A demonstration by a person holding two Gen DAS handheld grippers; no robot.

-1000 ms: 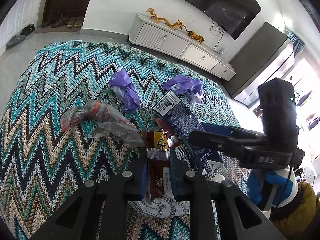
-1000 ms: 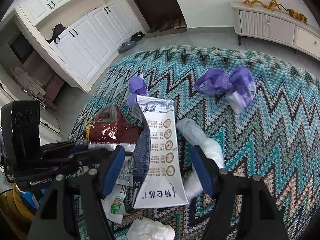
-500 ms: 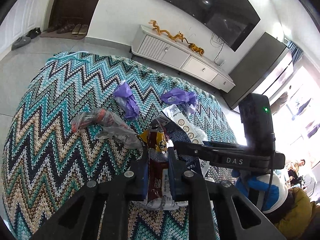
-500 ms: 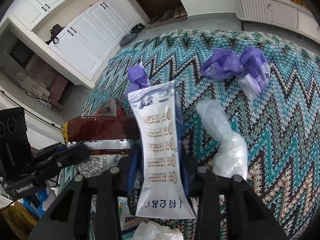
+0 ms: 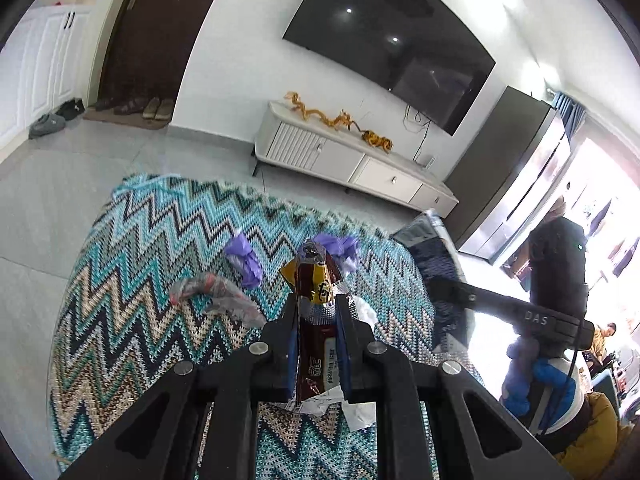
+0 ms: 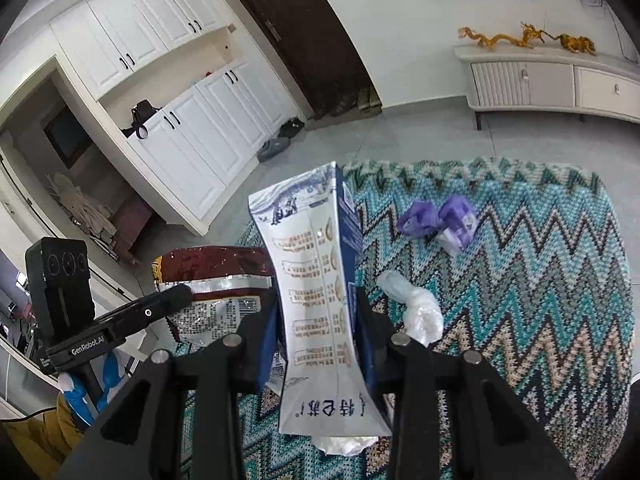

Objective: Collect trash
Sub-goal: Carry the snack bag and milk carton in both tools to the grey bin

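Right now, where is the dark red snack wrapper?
The dark red snack wrapper is pinched upright in the left gripper, raised above the zigzag rug. In the right wrist view it shows left of the white milk carton held by the right gripper.

The left gripper (image 5: pixel 316 316) is held closed at the lower centre of its frame, something clamped between its fingers. The right gripper (image 6: pixel 316 320) is likewise closed on a load.

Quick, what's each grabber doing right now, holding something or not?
Left gripper: closed on the dark red snack wrapper.
Right gripper: closed on the white and blue carton.
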